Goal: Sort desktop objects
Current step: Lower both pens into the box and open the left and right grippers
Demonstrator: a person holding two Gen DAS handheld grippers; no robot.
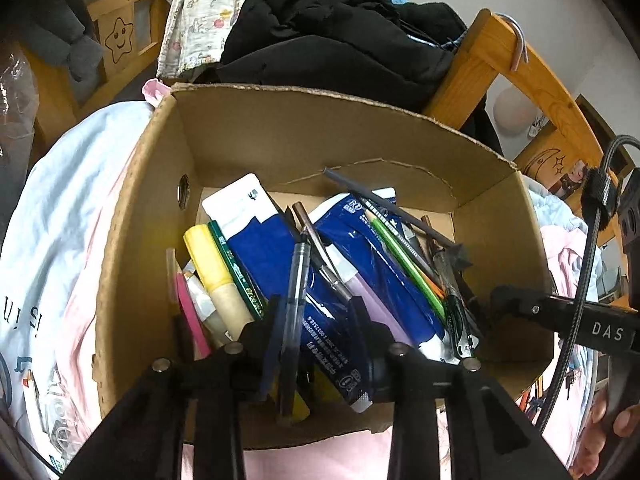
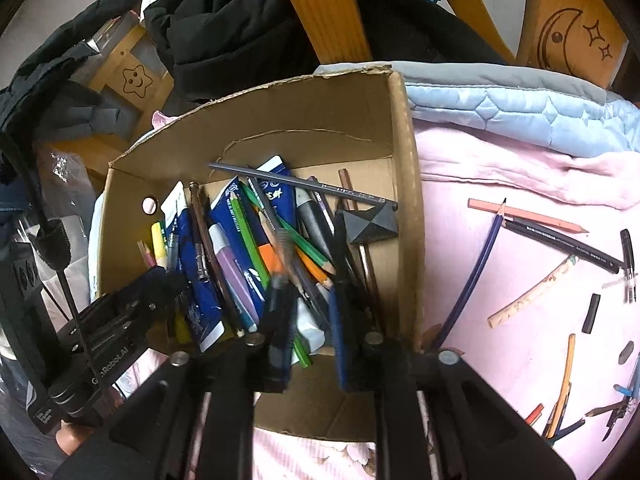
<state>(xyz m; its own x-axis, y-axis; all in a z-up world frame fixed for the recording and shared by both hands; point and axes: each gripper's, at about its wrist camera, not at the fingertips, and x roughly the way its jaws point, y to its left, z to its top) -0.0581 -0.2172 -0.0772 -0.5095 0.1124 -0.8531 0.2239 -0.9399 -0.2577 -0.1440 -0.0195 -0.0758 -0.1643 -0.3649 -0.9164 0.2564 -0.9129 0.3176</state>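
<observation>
An open cardboard box [image 1: 280,132] [image 2: 404,208] holds several pens, pencils, a yellow highlighter [image 1: 208,264] and blue packets [image 1: 360,264]. My left gripper [image 1: 316,304] hangs over the box with its jaws a little apart. A clear black-ink pen [image 1: 296,280] lies between them against the left finger and is not pinched. My right gripper [image 2: 310,292] is over the box's near right part, jaws apart. A blurred pen-shaped thing [image 2: 280,256] sits at its left fingertip, unheld. Several loose pencils lie on the pink cloth, among them a purple one [image 2: 476,272] and a dark one [image 2: 560,240].
The box rests on a pink cloth [image 2: 500,168] beside a quilted blue blanket [image 2: 520,108]. A wooden frame [image 1: 520,76] with dark clothes [image 1: 340,32] draped over it stands behind. White fabric [image 1: 72,208] lies left of the box. A hand [image 1: 608,420] shows at the lower right.
</observation>
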